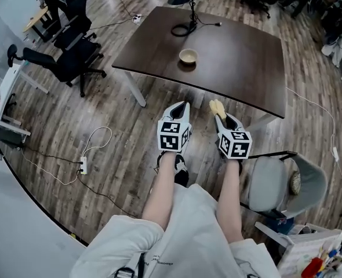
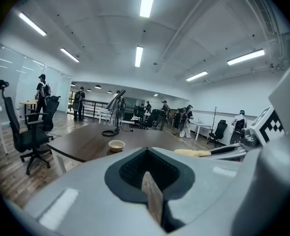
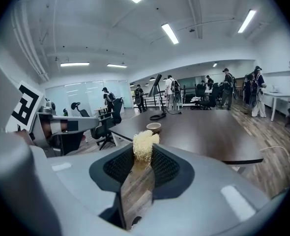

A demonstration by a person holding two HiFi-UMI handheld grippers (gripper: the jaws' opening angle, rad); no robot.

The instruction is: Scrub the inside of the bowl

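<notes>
Well — bowl (image 1: 188,56): small, pale and upright, standing on the surface close to the edge nearest the person; nothing touches it.
Surface (image 1: 246,62): a dark brown table top, bare all round the bowl.
Cable coil (image 1: 182,29): black, lying on the surface beyond the bowl and apart from it, at the foot of a thin stand.
Left gripper (image 1: 186,105): held in the air on the near side of the bowl, off the surface's edge and above the floor; the jaws are drawn almost together, with only a thin slit of floor showing between them and nothing in them.
Right gripper (image 1: 219,117): just beside the left one, also on the near side of the bowl and well apart from it; the jaws are closed on the scrubber.
Scrubber (image 3: 144,144): a pale yellow, fibrous tuft pinched at the jaw tips and sticking out past them, pointing toward the bowl.
Floor (image 1: 130,138): wood planks under both grippers.
Power strip (image 1: 83,165): white, with its cord, lying on the floor well to the near left of the bowl.
Office chairs (image 1: 72,54): black, standing left of the bowl, off the surface.
Grey chair (image 1: 278,184): nearer than the bowl, at its near right.
People: several stand far beyond the bowl in both gripper views — too small to tell more.
</notes>
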